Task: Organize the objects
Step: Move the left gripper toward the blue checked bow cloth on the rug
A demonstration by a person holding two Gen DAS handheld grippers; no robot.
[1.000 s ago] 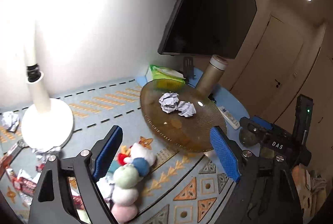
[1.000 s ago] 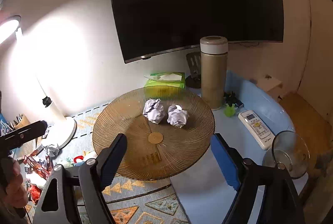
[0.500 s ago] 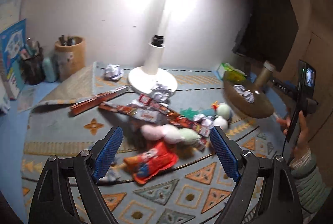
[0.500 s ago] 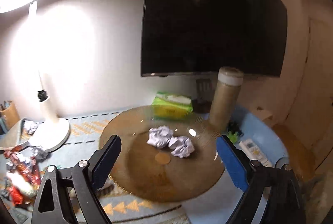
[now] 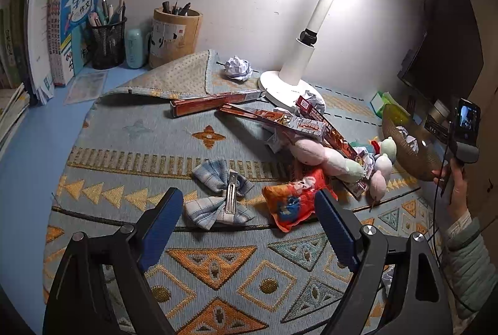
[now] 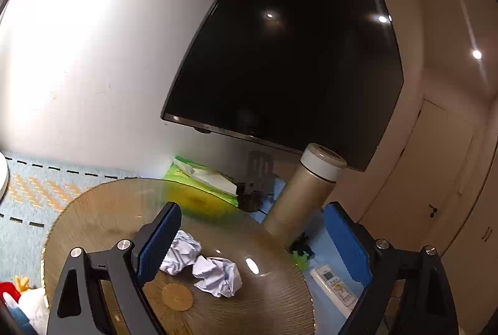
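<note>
My left gripper (image 5: pixel 246 210) is open, low over the patterned mat (image 5: pixel 124 154). A blue checked bow hair clip (image 5: pixel 218 198) lies just beyond its fingers, untouched, with a red snack packet (image 5: pixel 295 204) beside it. Further back lie long red boxes (image 5: pixel 218 101), a string of plush toys (image 5: pixel 326 157) and a crumpled paper ball (image 5: pixel 238 67). My right gripper (image 6: pixel 250 226) is open and empty over the brown glass plate (image 6: pixel 109 220), which holds two paper balls (image 6: pixel 183 251) (image 6: pixel 218 272).
A white lamp (image 5: pixel 289 83) stands mid-mat. Pen holders (image 5: pixel 174 36) and books (image 5: pixel 71 24) line the back left. A thermos (image 6: pixel 308 195), green tissue pack (image 6: pixel 202 182), remote (image 6: pixel 334 282) and wall screen (image 6: pixel 295 55) surround the plate. A person's hand (image 5: pixel 457 182) holds the right gripper.
The left gripper swung left from the plate, across the mat's clutter, and sank toward the bow clip. The right gripper rolled, came closer over the plate, and its jaws stand slightly wider.
</note>
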